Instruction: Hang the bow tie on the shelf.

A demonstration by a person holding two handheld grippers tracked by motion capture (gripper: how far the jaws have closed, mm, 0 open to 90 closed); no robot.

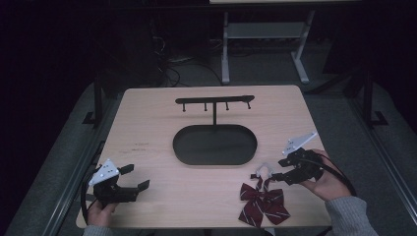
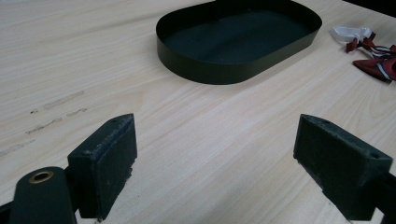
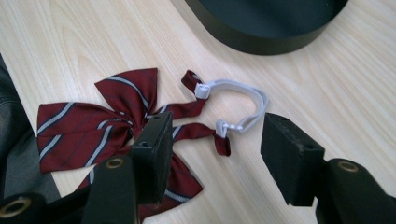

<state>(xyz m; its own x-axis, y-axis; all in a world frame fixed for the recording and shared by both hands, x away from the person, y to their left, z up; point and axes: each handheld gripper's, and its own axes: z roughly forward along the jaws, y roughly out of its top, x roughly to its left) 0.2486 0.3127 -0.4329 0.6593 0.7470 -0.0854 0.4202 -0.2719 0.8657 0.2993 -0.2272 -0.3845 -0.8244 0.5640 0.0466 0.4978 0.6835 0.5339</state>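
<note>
Just ahead of the right tool, gaping and empty, lies the bow tie.

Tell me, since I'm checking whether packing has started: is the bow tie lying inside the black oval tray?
No, the bow tie lies on the bare table outside the tray, near the right gripper.

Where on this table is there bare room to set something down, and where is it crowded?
Bare wood lies left of the black tray, between it and the left gripper, and right of the hook rack. The near right corner is crowded: the striped bow tie lies by the right gripper.
</note>
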